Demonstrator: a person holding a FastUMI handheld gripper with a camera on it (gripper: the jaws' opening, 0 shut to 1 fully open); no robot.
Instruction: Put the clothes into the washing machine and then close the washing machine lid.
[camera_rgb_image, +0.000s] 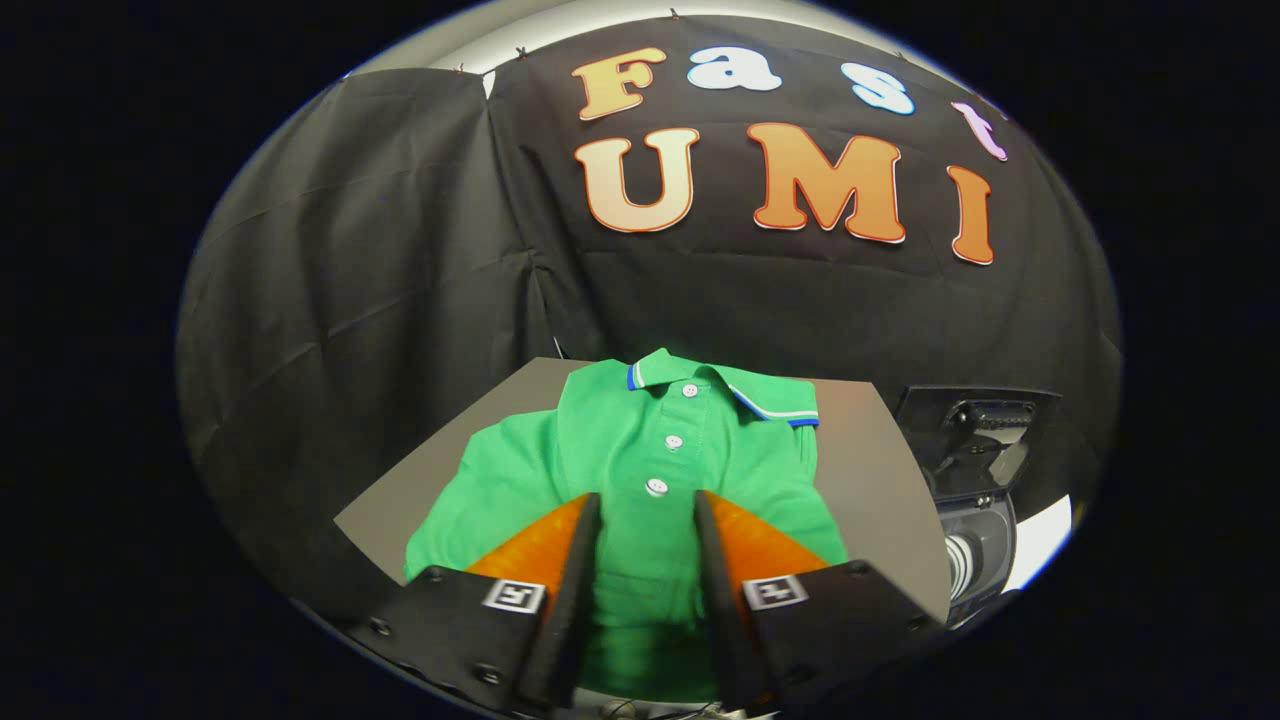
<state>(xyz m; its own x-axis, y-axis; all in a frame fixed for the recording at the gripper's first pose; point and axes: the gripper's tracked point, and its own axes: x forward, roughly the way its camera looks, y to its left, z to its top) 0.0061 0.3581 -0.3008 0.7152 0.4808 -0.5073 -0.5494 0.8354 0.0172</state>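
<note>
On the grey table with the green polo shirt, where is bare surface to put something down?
Bare table lies right of the green polo shirt, toward the washing machine, and a smaller strip left of the sleeve. The middle is crowded: the shirt covers it, and the open gripper hangs over the placket, fingers apart.

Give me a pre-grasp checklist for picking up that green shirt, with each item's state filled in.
1. Gripper fingers apart, ready to close: ok.
2. Green polo shirt lined up between and ahead of the fingers: ok.
3. Fingers pressing on the shirt cloth: cannot tell; they hover over its button placket.
4. Shirt lying flat on the grey table, nothing on top of it: ok.
5. Washing machine lid raised for loading: ok, it appears open, beyond the table's edge beside the shirt.
</note>
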